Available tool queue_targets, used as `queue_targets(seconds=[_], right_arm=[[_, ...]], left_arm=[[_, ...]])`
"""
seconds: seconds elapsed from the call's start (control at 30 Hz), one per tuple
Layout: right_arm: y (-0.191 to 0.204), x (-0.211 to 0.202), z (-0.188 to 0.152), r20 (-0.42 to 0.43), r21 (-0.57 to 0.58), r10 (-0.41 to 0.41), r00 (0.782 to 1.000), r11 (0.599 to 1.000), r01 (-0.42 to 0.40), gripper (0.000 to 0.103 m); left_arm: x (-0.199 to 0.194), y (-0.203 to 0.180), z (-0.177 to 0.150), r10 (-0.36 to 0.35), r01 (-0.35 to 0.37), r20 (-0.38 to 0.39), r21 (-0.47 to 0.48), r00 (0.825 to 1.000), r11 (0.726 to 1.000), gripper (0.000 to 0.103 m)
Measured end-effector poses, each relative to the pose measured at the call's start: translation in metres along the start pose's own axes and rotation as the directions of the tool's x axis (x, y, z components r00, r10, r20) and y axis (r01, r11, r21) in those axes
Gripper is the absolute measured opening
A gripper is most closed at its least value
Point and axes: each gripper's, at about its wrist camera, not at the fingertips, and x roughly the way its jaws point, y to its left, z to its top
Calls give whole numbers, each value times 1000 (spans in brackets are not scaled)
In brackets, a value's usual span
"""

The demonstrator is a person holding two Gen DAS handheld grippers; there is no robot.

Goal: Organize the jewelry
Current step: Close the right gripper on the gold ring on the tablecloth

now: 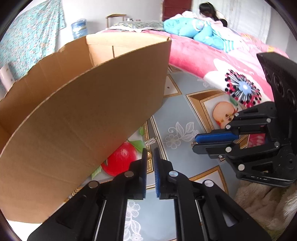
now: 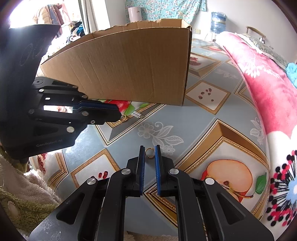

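Observation:
My right gripper (image 2: 149,148) is shut on a gold ring (image 2: 149,153), held upright between its blue pads just above the tablecloth. From the left wrist view, the right gripper (image 1: 194,142) comes in from the right. My left gripper (image 1: 149,151) is shut on a second small gold ring (image 2: 123,117) at its very tips, close to the foot of the cardboard box (image 2: 130,64). A small silver comb-like piece (image 2: 137,114) lies flat on the cloth just past the left gripper (image 2: 120,115), in front of the box (image 1: 92,111).
The fruit-patterned tablecloth (image 2: 194,115) covers the table. A pink flowered blanket (image 2: 269,89) lies along the right edge. A fluffy cream sleeve (image 2: 27,189) sits near left. A person (image 1: 207,9) is on the bed far behind.

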Motion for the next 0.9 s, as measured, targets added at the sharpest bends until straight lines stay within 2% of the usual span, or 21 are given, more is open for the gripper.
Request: queue_targets(seconds=[0.07,0.23,0.6,0.9], right_arm=[[-1,0,1,1,-2,1,1000,1000,-1,8],[-3,2,2,3,4,1,1000,1000,-1,8],[-4,-1,-2,12,13,0,1000,1000,-1,8],[-2,-7,-6,28,17,-9,1000,1000,9,8]], left_arm=[[3,2,3,-5,5,-10,19,1000,1000,12],[14,4,4,-12,15,-49,50,999,999,13],[13,-5,3,43,-39,-33,113,999,993,10],[7,-6,-1,41,-39,-17,100,999,994,10]])
